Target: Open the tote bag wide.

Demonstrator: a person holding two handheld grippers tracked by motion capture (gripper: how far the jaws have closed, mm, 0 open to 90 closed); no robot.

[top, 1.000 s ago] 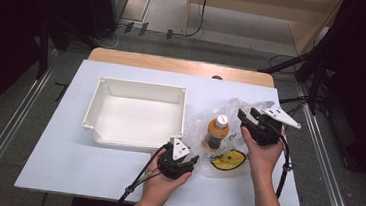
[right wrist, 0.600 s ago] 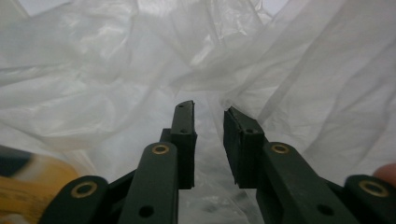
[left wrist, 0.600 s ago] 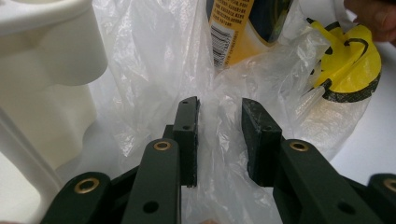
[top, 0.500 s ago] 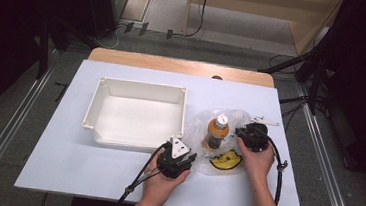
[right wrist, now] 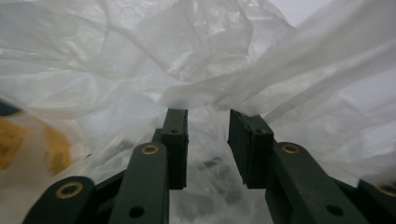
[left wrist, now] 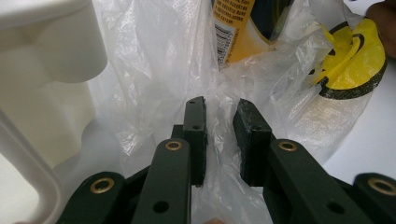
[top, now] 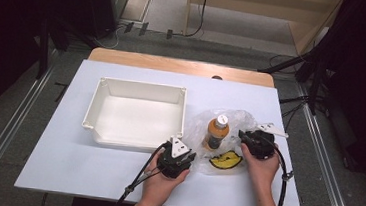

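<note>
While you look down from the high view, the clear plastic bag (top: 228, 137) lies right of the white tray (top: 137, 116), the orange bottle (top: 216, 131) upright inside it; your left gripper (top: 186, 156) and right gripper (top: 244, 137) flank it, so unpacking has barely begun; in the left gripper view, the jaws, just closing, stand narrow with film between them, not clearly pinched, the yellow smiley print (left wrist: 355, 60) beyond; in the right gripper view, the jaws, just reopening, gape narrowly under bunched film; the loose plastic could snag the bottle.
</note>
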